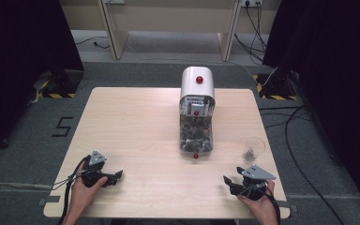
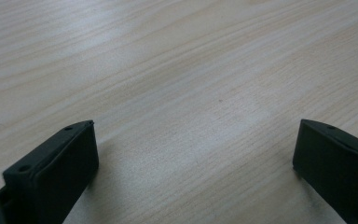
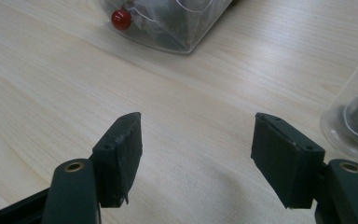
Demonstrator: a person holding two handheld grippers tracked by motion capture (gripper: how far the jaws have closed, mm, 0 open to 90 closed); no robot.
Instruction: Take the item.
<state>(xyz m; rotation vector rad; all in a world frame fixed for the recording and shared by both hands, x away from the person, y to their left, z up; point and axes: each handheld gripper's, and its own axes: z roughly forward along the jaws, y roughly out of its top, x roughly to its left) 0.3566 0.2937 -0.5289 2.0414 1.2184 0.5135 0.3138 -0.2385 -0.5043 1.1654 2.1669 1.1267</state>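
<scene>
at the near edge of the pale wooden tabletop (image 1: pixel 136 122), the left gripper (image 1: pixel 116 176) rests low in the person's left hand (image 1: pixel 85 185), pointing inward toward the middle, a black cable trailing off its back. in the left gripper view its two black fingers (image 2: pixel 56 172) stand wide apart with nothing but bare wood grain between them. the right gripper (image 1: pixel 227 182) sits opposite near the right corner, held in the right hand (image 1: pixel 258 199), grey three-cornered plate on top, also pointing inward. in the right gripper view its fingers (image 3: pixel 121 156) are likewise spread, gripping nothing, hovering just over the wood.

just beyond the right gripper, near the right edge, stands a small clear cup (image 1: pixel 254 149) with a little dark matter at the bottom; it shows at the right edge of the right gripper view (image 3: pixel 354 121). farther in, about the middle of the tabletop, stands a white dispenser (image 1: pixel 197 93) with a rounded top bearing a red knob (image 1: pixel 199 79). its clear lower bin (image 1: pixel 196 136), full of dark pieces, reaches toward the person and ends in a small red ball (image 1: pixel 196 156) at its near end, seen too in the right gripper view (image 3: pixel 121 19). whether the pieces are beans or something else cannot be told.

beyond the tabletop lie grey carpet, black curtains at both sides, and cables on the floor at the right.
</scene>
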